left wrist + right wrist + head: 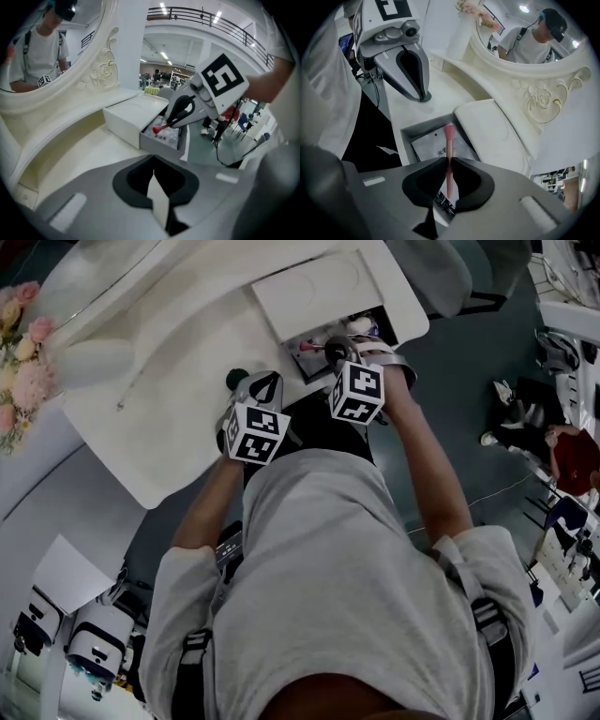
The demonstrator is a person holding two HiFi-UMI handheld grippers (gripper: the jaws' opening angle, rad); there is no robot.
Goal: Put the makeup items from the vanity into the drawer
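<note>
A slim pink makeup brush [449, 138] sticks out of my right gripper [449, 161], which is shut on its handle. Its flared head hangs over the open drawer [407, 133] of the white vanity [159, 418]. A pale sachet [433, 145] with dark print lies flat inside the drawer. The left gripper view shows the brush's red tip [159, 127] just above the drawer's front wall [157, 149]. My left gripper [153, 171] is shut with nothing in it and hovers over the vanity top, left of the drawer. In the head view both grippers [242, 381] [339, 351] sit side by side near the vanity's front edge.
The raised white top [314, 287] of the drawer unit sits behind the drawer. An oval mirror [525, 33] in a carved frame stands at the back. Pink flowers [23, 343] are at the far left. A seated person in red [572, 456] is on the floor at the right.
</note>
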